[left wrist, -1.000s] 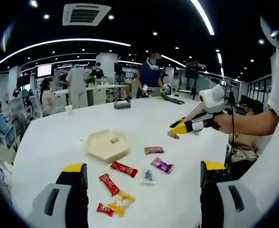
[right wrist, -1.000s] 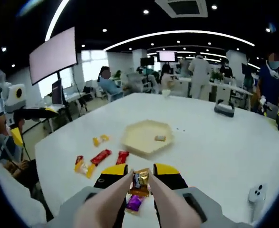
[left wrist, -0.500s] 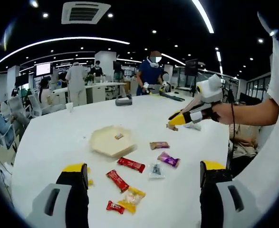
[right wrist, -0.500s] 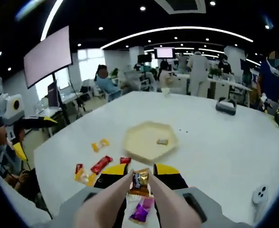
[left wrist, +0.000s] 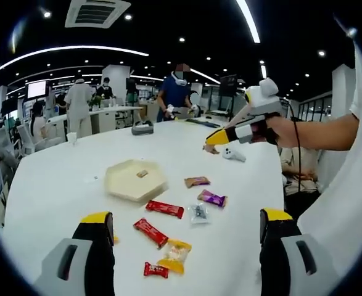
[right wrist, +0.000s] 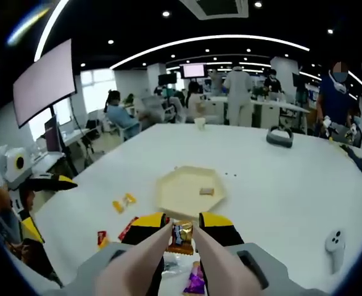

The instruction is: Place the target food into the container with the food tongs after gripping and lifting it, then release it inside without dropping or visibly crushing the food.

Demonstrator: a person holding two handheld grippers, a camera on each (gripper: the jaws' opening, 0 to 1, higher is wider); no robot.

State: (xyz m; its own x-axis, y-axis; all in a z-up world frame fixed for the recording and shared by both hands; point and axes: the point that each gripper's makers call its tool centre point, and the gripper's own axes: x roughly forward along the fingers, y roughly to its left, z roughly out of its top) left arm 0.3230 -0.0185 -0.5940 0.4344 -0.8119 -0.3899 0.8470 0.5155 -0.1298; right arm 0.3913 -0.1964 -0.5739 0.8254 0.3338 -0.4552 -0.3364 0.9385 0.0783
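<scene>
My right gripper [right wrist: 181, 221] is shut on a pair of pale food tongs [right wrist: 148, 259]. The tongs' tips pinch a brown-and-gold wrapped snack [right wrist: 182, 237] in the air above the white table. The beige hexagonal tray [right wrist: 179, 196] lies just ahead of it and holds one small piece [right wrist: 206, 192]. In the left gripper view the same right gripper [left wrist: 221, 137] hovers high at the right, beyond the tray [left wrist: 126, 185]. My left gripper [left wrist: 187, 216] stands wide open with nothing between its jaws.
Wrapped snacks lie loose near the tray: a brown one [left wrist: 197, 181], a purple one [left wrist: 212, 198], red bars [left wrist: 164, 209], a yellow one [left wrist: 174, 256]. A white controller [right wrist: 335, 243] and a black headset [right wrist: 280, 137] sit farther off. People stand at desks behind.
The right gripper, with tongs and snack, has risen and moved farther over the table. The left gripper's view has shifted a little; its jaws stay wide apart.
</scene>
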